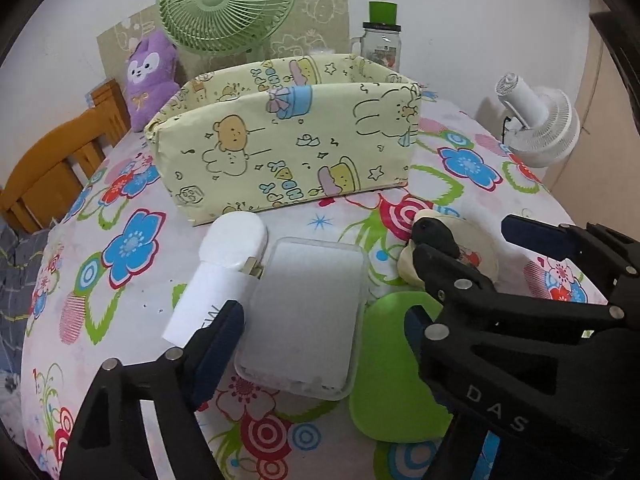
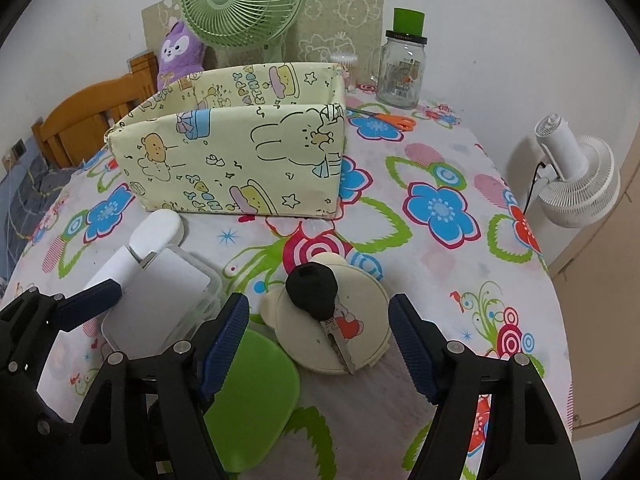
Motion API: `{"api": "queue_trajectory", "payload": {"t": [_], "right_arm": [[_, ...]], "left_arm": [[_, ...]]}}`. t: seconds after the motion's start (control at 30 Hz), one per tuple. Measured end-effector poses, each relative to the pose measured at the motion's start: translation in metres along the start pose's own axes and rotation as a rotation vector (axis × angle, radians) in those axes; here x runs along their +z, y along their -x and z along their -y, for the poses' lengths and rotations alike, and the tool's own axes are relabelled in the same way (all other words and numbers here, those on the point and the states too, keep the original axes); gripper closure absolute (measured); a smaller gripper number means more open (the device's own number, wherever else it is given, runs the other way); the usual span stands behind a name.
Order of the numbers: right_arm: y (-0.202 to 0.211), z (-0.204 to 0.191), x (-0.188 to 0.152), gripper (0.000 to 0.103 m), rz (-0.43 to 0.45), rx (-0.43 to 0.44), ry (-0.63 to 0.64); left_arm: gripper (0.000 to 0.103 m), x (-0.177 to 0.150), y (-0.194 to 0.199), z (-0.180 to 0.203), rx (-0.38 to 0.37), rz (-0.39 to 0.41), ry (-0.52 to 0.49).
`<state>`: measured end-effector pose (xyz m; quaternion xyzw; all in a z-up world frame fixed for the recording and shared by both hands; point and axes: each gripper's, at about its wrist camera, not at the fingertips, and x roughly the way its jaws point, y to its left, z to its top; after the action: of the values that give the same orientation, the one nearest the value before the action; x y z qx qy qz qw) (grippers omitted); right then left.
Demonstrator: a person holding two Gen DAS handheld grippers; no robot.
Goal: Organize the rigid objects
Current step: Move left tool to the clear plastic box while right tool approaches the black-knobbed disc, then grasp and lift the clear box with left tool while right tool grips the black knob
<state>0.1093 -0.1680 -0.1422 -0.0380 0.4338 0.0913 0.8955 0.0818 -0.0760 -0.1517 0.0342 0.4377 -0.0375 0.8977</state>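
Grippers both part-open, holding nothing: left gripper straddles the clear lidded box, right gripper straddles the round cream case on the worktop. Risk: the loose key (lying on top) slides off when lifted.

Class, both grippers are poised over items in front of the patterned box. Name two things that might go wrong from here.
1. The black-handled key lies loose on the round cream lid; lifting the lid may tip it off.
2. The left gripper straddles the clear rectangular container, crowded by the white tube and green lid; its fingers may nudge those.
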Motion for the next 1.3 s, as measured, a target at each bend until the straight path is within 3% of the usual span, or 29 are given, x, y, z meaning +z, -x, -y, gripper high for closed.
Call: {"api": "queue_trajectory", "payload": {"t": [0.23,0.47,0.77,0.83,0.93,1.1,1.3], "right_arm": [[-0.003,0.001,0.000,0.028,-0.009,0.001,0.003],[-0.015,0.003,0.004,0.028,-0.032,0.022,-0.010],[-0.031,0.002,0.010,0.041,-0.049,0.026,-0.017],[-0.031,0.001,0.011,0.055,-0.050,0.001,-0.010],[-0.030,0.002,0.010,0.067,-0.051,-0.002,-0.011],[-0.029,0.004,0.010,0.068,-0.048,0.013,-0.025],[-0.027,0.003,0.009,0.068,-0.054,0.019,-0.018]], "left_arm": [[0.021,0.001,-0.005,0.003,-0.007,0.002,-0.014],[0.027,0.004,-0.022,-0.009,-0.085,-0.050,0.061],[0.029,0.008,-0.025,-0.010,-0.093,-0.031,0.057],[0.029,0.008,-0.025,-0.009,-0.093,-0.027,0.053],[0.029,0.008,-0.025,-0.009,-0.092,-0.020,0.046],[0.027,0.011,-0.030,-0.011,-0.105,-0.020,0.057],[0.032,0.012,-0.035,-0.005,-0.062,-0.015,0.035]]}}
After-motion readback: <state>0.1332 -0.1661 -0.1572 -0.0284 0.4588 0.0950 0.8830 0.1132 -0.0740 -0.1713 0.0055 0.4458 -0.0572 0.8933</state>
